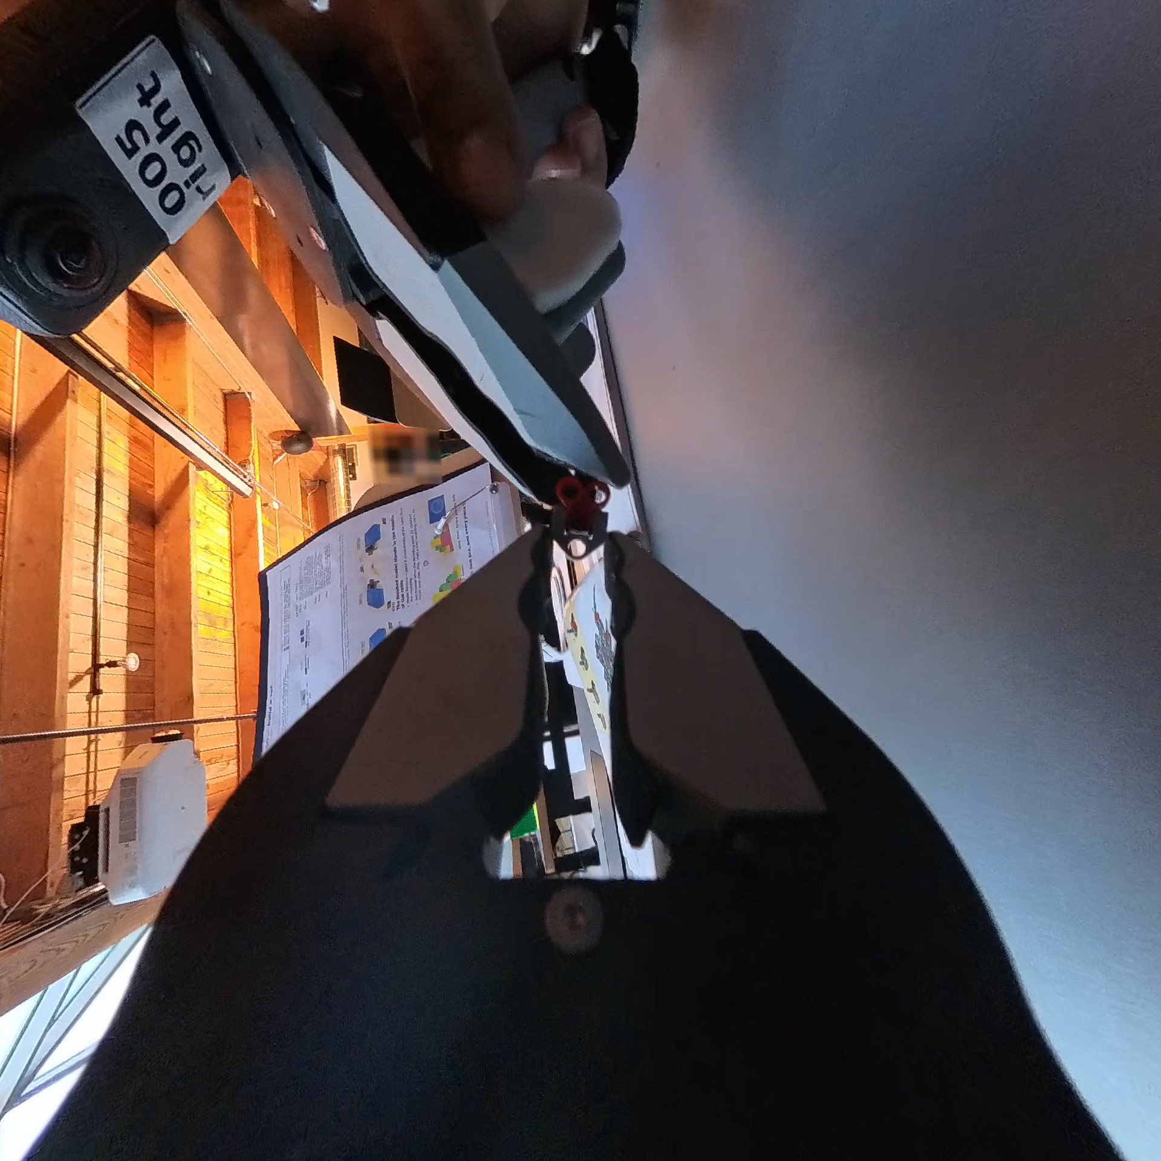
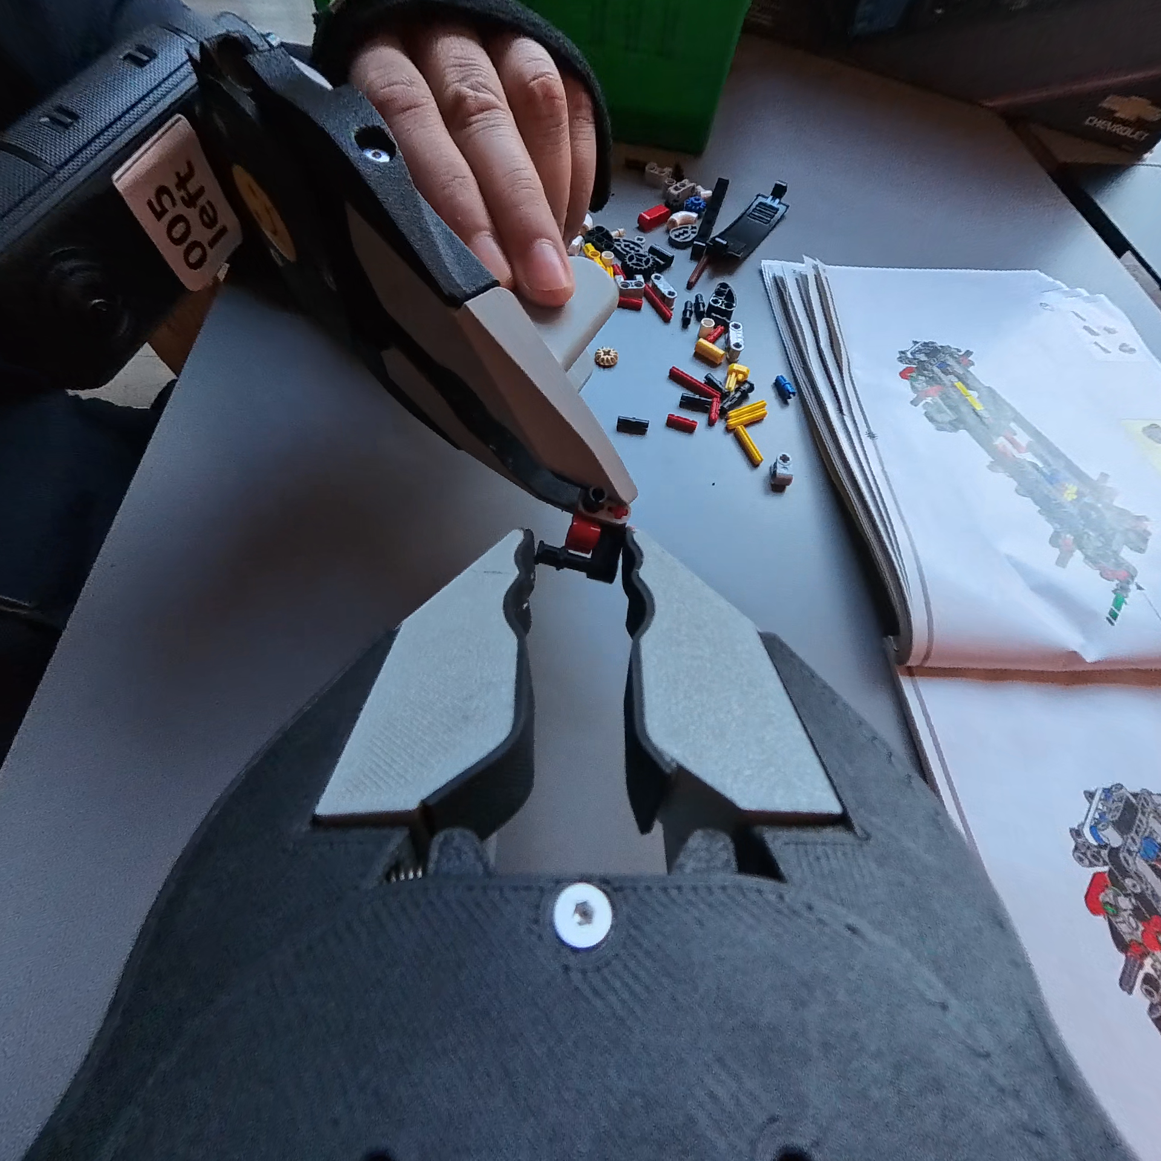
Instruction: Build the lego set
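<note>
Two claws (image 2: 578, 553) (image 2: 606, 502) pinching one small red-and-black part (image 2: 590, 546), its black pin pointing left, crosswise.

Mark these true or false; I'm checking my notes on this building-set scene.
1. Both tongs meet at one small red and black assembly. True: the left tongs and right tongs converge on the assembly above the table.
2. The loose pieces are all one colour. False: the pieces are red, yellow, black, blue and grey.
3. An open booklet lies beside the loose pieces. True: the booklet lies to their right in the right wrist view.
4. The right tongs' fingers are pressed together. False: they stand apart, with the assembly's black part between the tips.
</note>
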The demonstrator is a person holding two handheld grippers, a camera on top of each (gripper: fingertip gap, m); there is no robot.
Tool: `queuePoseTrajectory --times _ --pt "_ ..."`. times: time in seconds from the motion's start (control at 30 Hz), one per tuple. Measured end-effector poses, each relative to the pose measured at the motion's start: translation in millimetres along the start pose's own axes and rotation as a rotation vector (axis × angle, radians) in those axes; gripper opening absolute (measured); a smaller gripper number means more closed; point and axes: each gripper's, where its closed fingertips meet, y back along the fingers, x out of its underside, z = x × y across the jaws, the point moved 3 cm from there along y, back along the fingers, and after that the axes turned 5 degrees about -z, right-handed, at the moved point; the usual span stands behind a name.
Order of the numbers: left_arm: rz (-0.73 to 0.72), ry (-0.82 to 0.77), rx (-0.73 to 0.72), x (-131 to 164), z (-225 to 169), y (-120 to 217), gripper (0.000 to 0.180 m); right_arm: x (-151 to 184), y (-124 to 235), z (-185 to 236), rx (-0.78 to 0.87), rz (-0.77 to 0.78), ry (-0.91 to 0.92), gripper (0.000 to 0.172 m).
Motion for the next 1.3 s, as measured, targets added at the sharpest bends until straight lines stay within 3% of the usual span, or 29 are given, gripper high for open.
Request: queuePoseTrajectory --times 0.27,0.3,0.37,0.57,0.63,0.73,0.87,1.13,1.2,1.23,1.3 --pt "0.008 0.016 -0.007 0 1 0 0.014 1 -1 -1 0.057 0.036 0.042 0.023" --pt "-0.006 0.021 -0.009 -2 2 1 0.013 1 -1 -3 0.075 0.042 0.044 0.014" --pt "0.015 0.021 -0.014 1 3 1 0.013 0 -1 -5 0.086 0.033 0.019 0.014" --pt "-0.063 0.148 -0.054 1 14 3 0.013 -13 7 -4 -0.085 -0.179 -0.199 0.015" --pt "-0.055 0.179 -0.077 6 17 3 0.013 -19 14 -8 -0.077 -0.233 -0.195 0.02" --pt "-0.067 0.282 -0.113 17 24 4 0.013 -27 27 -20 0.01 -0.307 -0.162 0.04" --pt "-0.115 0.439 -0.149 21 34 7 0.014 -36 38 -25 0.015 -0.404 -0.209 0.039" --pt "-0.113 0.299 -0.17 3 32 6 0.013 -36 28 -14 -0.083 -0.398 -0.235 0.048" --pt "-0.119 0.288 -0.163 -1 32 6 0.013 -34 25 -9 -0.116 -0.38 -0.233 0.04" --pt "-0.12 0.284 -0.157 -1 30 6 0.013 -32 23 -6 -0.139 -0.361 -0.23 0.027" --pt "-0.11 0.282 -0.144 2 27 4 0.014 -29 19 -5 -0.132 -0.327 -0.218 0.022"
